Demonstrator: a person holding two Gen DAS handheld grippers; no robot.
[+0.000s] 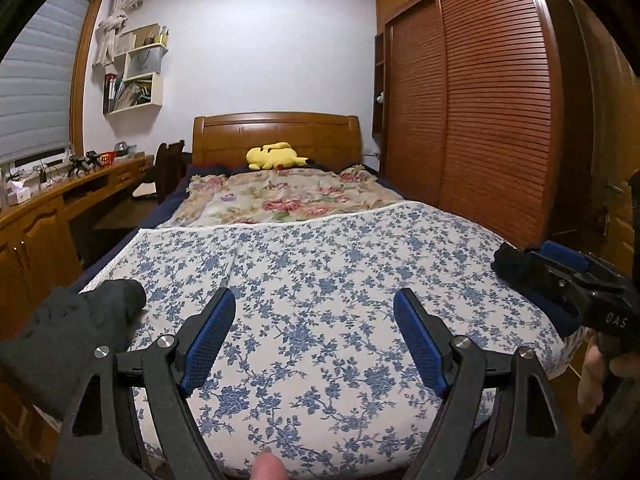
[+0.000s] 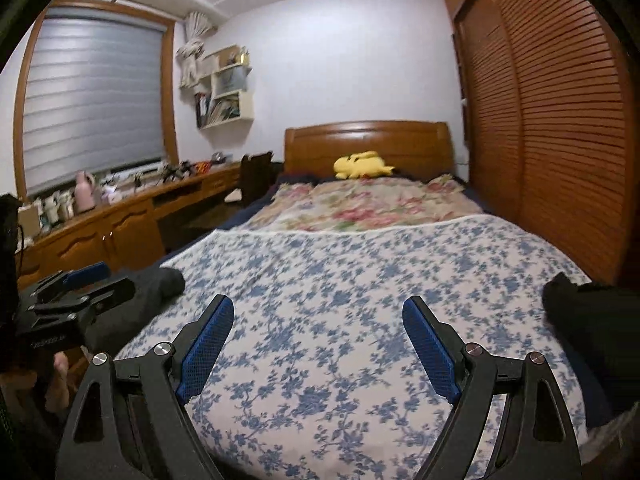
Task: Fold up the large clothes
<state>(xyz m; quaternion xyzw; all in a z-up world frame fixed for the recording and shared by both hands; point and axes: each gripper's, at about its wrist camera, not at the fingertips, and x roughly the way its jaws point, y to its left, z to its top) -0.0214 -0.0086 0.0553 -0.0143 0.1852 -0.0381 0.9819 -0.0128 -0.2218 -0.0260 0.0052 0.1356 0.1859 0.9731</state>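
My left gripper hangs open over the near end of a bed, with only the blue-flowered white spread between its blue pads. A dark grey garment lies bunched on the bed's near left corner, left of this gripper and apart from it. My right gripper is also open over the same spread, holding nothing. To its right lies a black bundle of cloth on the bed's right edge. The grey garment shows at the left, just beyond the left gripper.
A pink-flowered quilt and a yellow plush toy lie toward the wooden headboard. A slatted wardrobe runs close along the bed's right side. A long wooden desk with clutter stands under the window at left. A person's hand holds the right tool.
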